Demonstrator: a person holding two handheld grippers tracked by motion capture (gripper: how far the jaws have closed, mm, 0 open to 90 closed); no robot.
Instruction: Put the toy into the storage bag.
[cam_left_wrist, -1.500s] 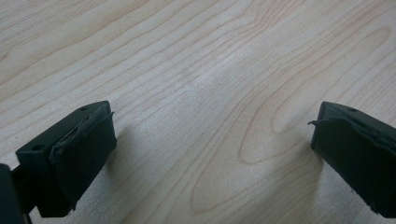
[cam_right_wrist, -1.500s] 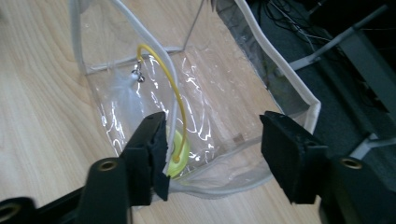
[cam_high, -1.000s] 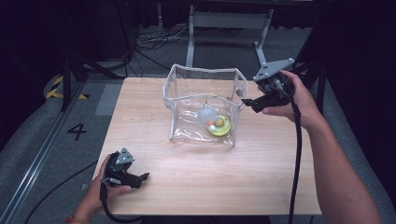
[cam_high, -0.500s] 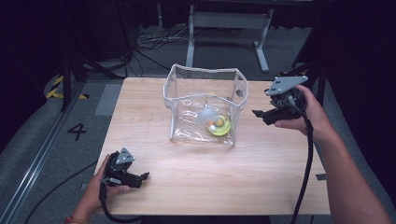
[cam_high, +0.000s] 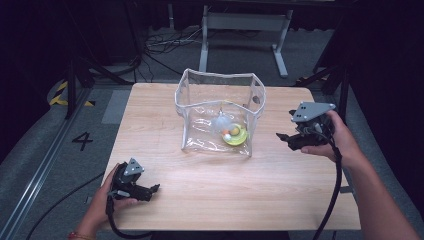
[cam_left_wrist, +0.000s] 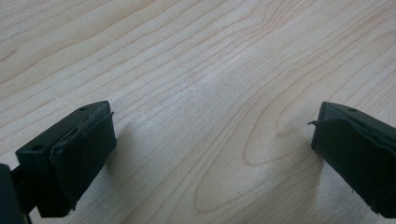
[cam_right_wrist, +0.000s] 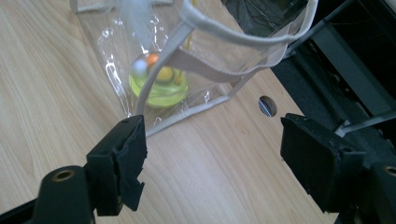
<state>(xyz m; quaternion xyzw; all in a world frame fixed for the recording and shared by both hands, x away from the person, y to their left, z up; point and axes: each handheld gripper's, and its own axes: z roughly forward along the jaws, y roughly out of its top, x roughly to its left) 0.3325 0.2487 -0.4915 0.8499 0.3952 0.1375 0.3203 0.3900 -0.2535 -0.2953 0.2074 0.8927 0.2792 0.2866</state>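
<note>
A bag (cam_high: 217, 112) stands on the bench (cam_high: 210, 200), toward its far middle. Inside, at the bag's right front corner, lies a bowl (cam_high: 236, 135) with small balls (cam_high: 231, 132) in it. The right tongs (cam_high: 287, 137) are right of the bag, apart from it. The left tongs (cam_high: 152, 190) sit at the near left.

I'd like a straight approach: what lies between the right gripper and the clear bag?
Only bare wooden tabletop separates the right gripper from the clear bag in the high view; the right gripper view shows bare wood before the bag's corner too.
</note>
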